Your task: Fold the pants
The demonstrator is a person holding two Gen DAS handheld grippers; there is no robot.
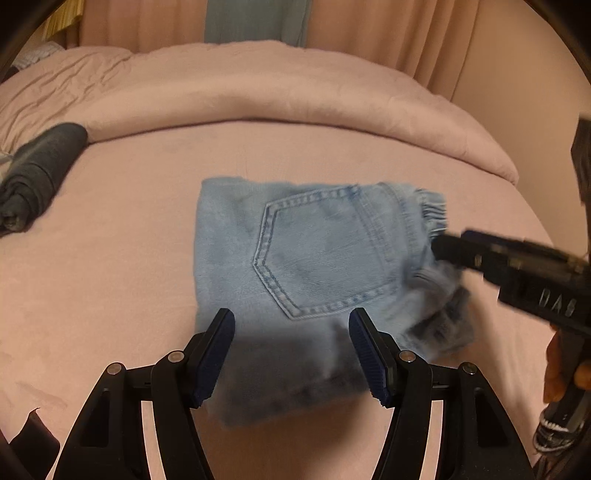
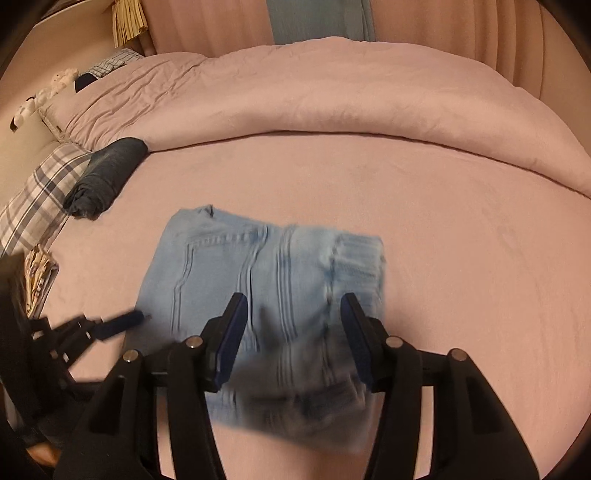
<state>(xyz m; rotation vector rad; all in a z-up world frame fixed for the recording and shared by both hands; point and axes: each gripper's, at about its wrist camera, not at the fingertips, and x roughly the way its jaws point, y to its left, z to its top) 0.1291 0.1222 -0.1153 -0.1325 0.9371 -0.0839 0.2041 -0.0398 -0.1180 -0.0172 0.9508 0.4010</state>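
Light blue denim pants (image 1: 314, 273) lie folded into a compact rectangle on the pink bed, back pocket up. They also show in the right wrist view (image 2: 266, 280), blurred. My left gripper (image 1: 291, 328) is open over the near edge of the pants, holding nothing. My right gripper (image 2: 293, 317) is open above the pants' near right part, holding nothing. In the left wrist view the right gripper (image 1: 443, 247) reaches in from the right at the frayed hem. In the right wrist view the left gripper (image 2: 125, 319) shows at the pants' left edge.
A dark rolled garment (image 1: 40, 173) lies at the left on the bed, also in the right wrist view (image 2: 107, 177). A pink duvet (image 1: 277, 88) is bunched across the back. Plaid pillows (image 2: 40, 192) lie at far left. Curtains (image 1: 258, 22) hang behind.
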